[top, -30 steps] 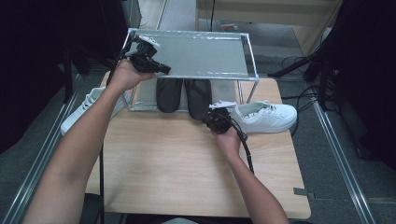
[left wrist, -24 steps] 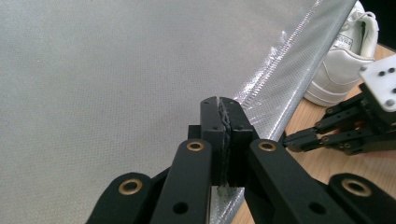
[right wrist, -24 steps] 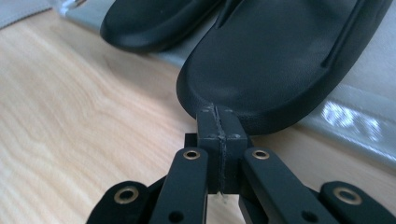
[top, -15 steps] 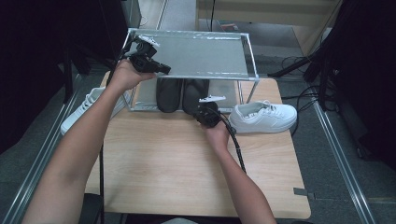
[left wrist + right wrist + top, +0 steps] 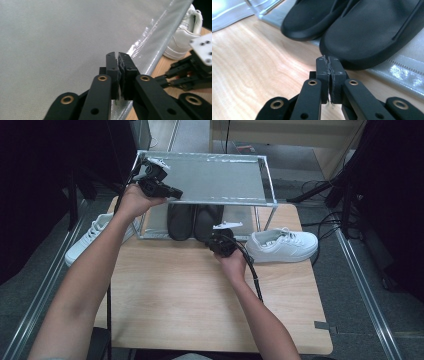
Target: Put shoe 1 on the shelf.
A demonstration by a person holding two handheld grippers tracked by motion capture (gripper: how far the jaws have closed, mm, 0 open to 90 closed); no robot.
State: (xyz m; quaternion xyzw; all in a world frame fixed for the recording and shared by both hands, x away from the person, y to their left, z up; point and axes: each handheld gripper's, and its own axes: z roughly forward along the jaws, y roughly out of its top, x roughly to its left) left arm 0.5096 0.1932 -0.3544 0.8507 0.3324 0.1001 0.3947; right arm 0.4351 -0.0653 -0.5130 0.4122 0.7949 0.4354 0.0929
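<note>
A pair of black slippers [image 5: 194, 220] [image 5: 372, 30] sits on the lower shelf of a metal shoe rack. My right gripper [image 5: 220, 239] [image 5: 328, 60] hovers low over the wooden table [image 5: 175, 295] just in front of their toes, its pads shut with nothing between them. My left gripper [image 5: 176, 195] [image 5: 117, 56] is above the front left part of the rack's grey top shelf [image 5: 220, 180] [image 5: 50, 50]. Its jaws have just been opening, but the pads still look pressed together and empty. A white sneaker [image 5: 282, 245] [image 5: 185, 32] lies on the table right of the rack.
A second white sneaker [image 5: 90, 237] lies left of the rack, past the table's edge. Cables trail on the floor at the right. The near half of the table is bare wood, crossed by the person's forearms.
My right gripper has moved left, from beside the white sneaker to the toes of the black slippers. The left hand has stayed over the top shelf.
</note>
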